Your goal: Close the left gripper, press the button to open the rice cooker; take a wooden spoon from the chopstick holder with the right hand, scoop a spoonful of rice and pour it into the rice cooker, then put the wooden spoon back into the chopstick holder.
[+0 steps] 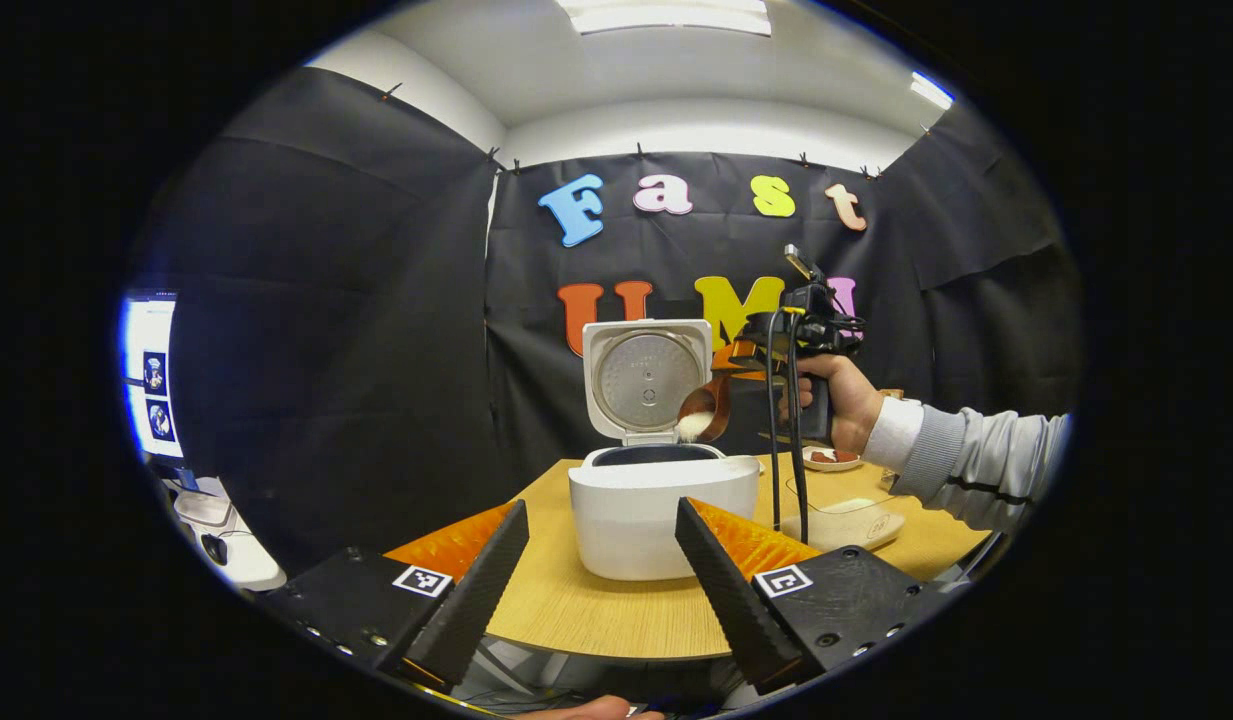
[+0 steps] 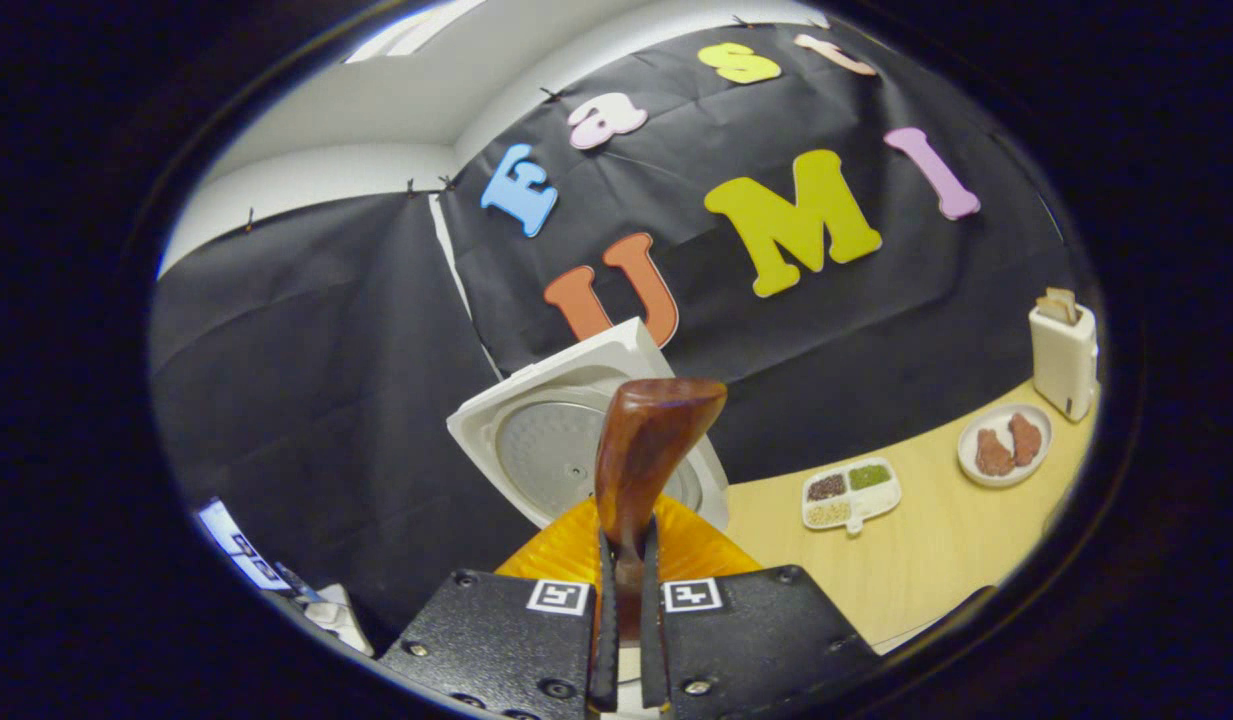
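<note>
The white rice cooker (image 1: 661, 510) stands on the wooden table (image 1: 596, 610) with its lid (image 1: 644, 378) swung up. In the left gripper view, my left gripper (image 1: 601, 505) is open, short of the cooker and low at the table's near edge, holding nothing. A hand holds my right gripper (image 1: 741, 362) above the cooker's right side. It is shut on the brown wooden spoon (image 1: 708, 408), whose bowl is tilted down over the pot opening with white rice (image 1: 693, 426) at its lip. In the right gripper view, my right gripper (image 2: 626, 545) clamps the spoon (image 2: 648, 450) in front of the cooker lid (image 2: 541, 450).
A pale tray (image 1: 848, 522) lies right of the cooker, with a small plate (image 1: 833, 458) behind it. The right gripper view shows a divided dish (image 2: 851, 492), a plate of brown food (image 2: 1006, 445) and a white toaster (image 2: 1064, 355) on the table. Black cables (image 1: 784, 440) hang from the right gripper.
</note>
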Available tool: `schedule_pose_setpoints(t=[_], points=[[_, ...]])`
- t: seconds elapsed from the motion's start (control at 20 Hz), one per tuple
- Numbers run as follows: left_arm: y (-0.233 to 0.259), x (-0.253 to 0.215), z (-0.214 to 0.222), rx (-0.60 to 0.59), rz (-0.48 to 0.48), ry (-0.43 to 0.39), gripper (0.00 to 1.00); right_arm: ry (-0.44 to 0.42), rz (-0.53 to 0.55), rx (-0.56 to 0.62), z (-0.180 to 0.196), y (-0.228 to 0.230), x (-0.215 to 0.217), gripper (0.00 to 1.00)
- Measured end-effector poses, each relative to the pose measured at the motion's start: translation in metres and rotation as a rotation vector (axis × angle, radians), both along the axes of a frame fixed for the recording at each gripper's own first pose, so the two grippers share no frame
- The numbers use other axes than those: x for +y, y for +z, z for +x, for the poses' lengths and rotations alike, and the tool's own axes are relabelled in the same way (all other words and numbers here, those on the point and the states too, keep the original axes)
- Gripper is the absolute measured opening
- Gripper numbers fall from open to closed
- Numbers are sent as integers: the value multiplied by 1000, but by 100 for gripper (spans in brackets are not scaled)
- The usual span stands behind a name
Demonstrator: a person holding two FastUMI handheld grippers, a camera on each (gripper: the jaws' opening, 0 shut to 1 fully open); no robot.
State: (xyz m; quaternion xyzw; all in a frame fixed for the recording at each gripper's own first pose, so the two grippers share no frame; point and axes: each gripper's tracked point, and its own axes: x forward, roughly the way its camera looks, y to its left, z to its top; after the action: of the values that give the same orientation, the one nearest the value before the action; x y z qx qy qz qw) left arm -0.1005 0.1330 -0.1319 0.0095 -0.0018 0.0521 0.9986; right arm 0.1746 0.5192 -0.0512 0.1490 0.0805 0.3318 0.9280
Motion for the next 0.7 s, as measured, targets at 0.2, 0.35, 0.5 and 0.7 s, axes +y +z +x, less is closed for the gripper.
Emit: schedule_pose_setpoints(t=[0.2, 0.35, 0.5, 0.7], points=[[-8, 7, 2, 21, -11, 19, 95, 20, -134, -118, -2, -4, 21, 14], [-7, 11, 0, 16, -26, 17, 94, 64, -240, -280, -21, 2, 37, 14], [-8, 14, 0, 10, -27, 15, 94, 62, -418, -523, -49, 9, 49, 14], [-11, 12, -3, 16, -25, 13, 94, 103, -525, -611, -76, 0, 73, 14]])
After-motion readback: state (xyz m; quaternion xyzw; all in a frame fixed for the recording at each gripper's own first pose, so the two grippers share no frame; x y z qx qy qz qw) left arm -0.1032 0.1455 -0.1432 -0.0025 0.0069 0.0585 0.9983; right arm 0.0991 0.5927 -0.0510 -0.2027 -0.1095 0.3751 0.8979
